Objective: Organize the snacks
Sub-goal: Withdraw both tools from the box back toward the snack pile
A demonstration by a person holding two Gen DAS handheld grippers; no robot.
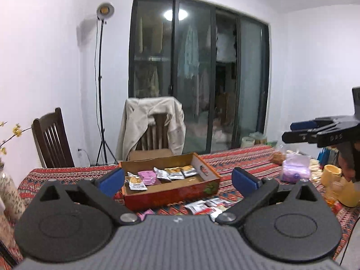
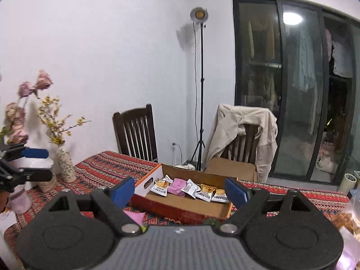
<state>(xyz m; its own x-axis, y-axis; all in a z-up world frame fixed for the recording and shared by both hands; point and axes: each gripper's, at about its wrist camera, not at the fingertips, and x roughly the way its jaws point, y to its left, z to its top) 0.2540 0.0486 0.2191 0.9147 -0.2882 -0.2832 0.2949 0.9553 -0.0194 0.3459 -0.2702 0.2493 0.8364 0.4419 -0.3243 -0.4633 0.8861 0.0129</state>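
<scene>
The table, under a red patterned cloth, carries a shallow cardboard box near its middle, and both grippers hang above the near edge, looking slightly down at it. The box already holds a row of snack packets along its far side: silver-and-orange ones with a pink one among them, while its near half is bare cardboard. More loose packets lie on the cloth just in front of the box, red-and-white ones to the right and a pink packet to the left. The left gripper has its fingers spread wide with nothing between them, and the right gripper is likewise spread and empty. The step in hand looks like reaching for the next loose packet, so each gripper would do best to tip down over the packet nearest it, the left likely toward the pink one, the right toward the red-and-white ones. These flat, slippery wrappers probably call for a low approach with one finger on each side of a crimped edge, closing gently so the packet does not skid. Setting it into the bare near half, beside the row and not on top of it, would keep the box tidy. The vases at the left edge are best avoided.
</scene>
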